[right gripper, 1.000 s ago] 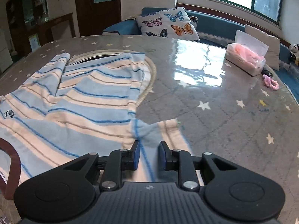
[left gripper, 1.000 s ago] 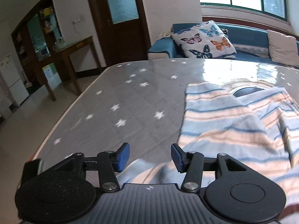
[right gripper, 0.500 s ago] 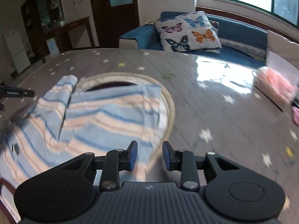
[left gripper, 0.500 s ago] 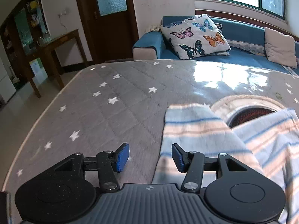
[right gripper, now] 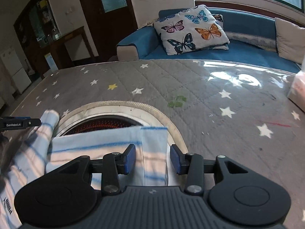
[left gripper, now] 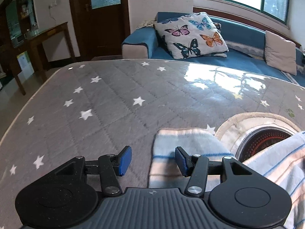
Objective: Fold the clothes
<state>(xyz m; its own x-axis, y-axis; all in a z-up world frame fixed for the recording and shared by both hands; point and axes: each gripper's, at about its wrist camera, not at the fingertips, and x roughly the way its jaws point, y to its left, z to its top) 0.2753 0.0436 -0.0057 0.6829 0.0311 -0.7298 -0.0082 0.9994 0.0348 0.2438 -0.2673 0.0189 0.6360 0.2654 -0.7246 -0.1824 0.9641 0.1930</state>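
A blue, peach and white striped garment lies on the grey star-patterned table, partly over a round heater opening. My left gripper is open above the garment's rolled left edge; its right pad is over the cloth and its left pad over bare table. In the right wrist view the garment covers the near part of the opening. My right gripper hovers over the garment's right corner. Its jaws are opening, with cloth seen between the pads but not pinched. One finger of the left gripper shows at the left edge.
A blue sofa with a butterfly cushion stands beyond the table's far edge. A clear bag with pink contents sits at the table's right edge. A wooden side table and a dark door stand at the back left.
Both grippers have travelled over the garment toward the table's far side, so the heater opening is now close. The right jaws have widened. The left jaws look unchanged.
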